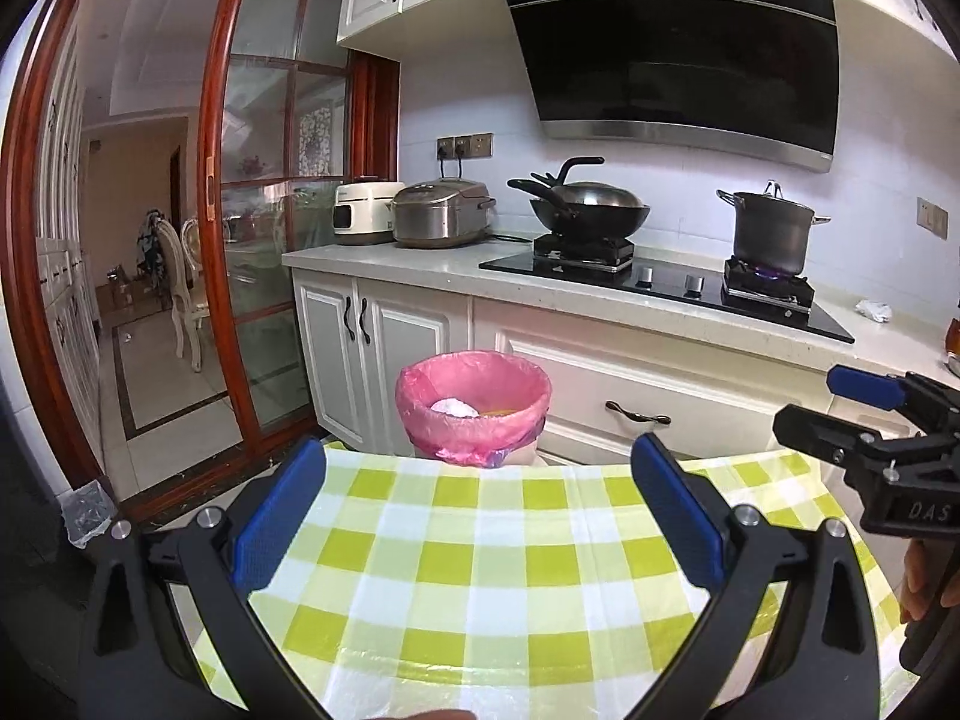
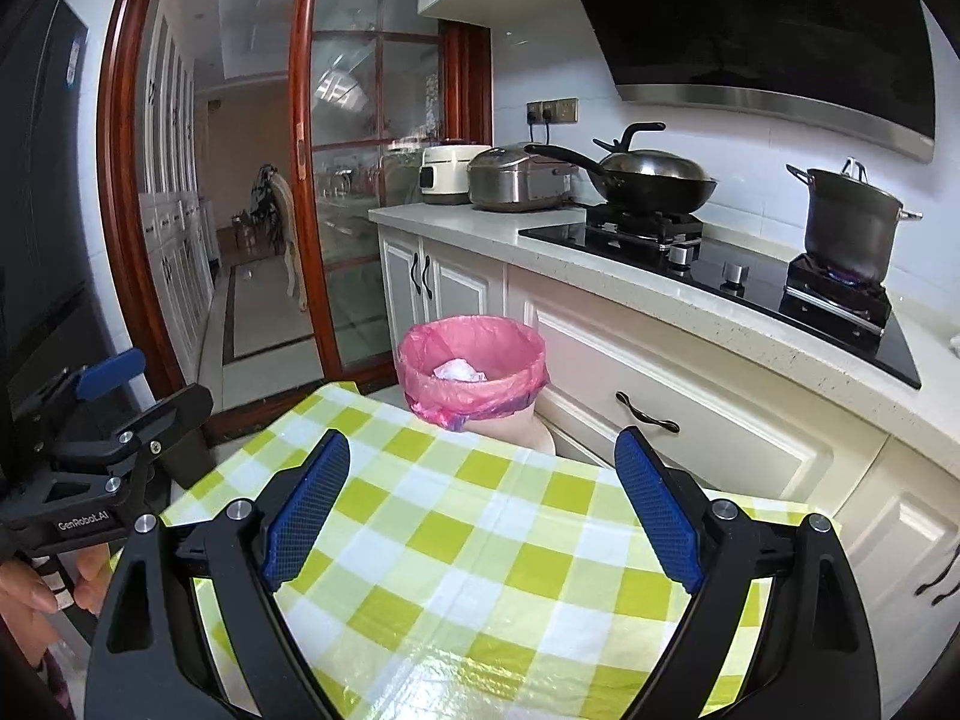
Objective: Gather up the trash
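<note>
Both tools, left tool (image 1: pixel 480 516) and right tool (image 2: pixel 480 504), are released and hold nothing above the checked table (image 1: pixel 480 570); the pink-lined bin (image 1: pixel 474 405) waits beside it for trash.

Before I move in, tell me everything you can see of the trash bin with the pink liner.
The trash bin stands upright on the floor against the white lower cabinets, past the far edge of the green-checked tablecloth, which hides its base. The body looks pale plastic. A thin pink bag lines it, folded over the round rim and bunched into a purplish knot at the front. It is open, with no lid in view. Crumpled white paper lies inside, with something yellow-orange beside it. Neither gripper touches it.
</note>
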`<state>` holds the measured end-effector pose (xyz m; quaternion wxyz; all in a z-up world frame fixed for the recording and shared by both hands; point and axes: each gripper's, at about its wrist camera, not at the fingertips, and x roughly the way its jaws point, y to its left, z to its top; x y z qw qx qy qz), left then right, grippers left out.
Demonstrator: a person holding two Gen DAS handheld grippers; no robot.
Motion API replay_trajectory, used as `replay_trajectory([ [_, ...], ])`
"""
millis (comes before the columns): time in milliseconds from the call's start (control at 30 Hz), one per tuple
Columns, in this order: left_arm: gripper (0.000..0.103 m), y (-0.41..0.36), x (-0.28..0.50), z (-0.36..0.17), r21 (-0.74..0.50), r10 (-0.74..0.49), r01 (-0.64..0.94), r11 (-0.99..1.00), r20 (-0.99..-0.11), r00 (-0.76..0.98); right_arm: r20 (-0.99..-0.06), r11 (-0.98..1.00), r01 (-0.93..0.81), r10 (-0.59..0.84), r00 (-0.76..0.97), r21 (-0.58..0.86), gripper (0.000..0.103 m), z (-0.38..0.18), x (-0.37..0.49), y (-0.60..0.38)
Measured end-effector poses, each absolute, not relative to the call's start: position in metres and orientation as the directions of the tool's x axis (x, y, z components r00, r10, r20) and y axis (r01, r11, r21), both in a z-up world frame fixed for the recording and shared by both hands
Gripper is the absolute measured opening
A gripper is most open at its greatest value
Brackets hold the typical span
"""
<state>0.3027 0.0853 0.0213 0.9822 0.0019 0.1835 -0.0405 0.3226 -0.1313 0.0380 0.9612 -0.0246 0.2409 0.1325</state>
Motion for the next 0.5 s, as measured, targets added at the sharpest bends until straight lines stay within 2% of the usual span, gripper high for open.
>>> replay_trajectory([
  [500,0.099,0.0848,0.2940,0.0176,-0.026,-0.056,0.050,0.998,-0.392,0.918,-0.480,0.964,-0.262,0.249,0.842,0.041,0.085,0.0315,0.3189,-0.1353],
])
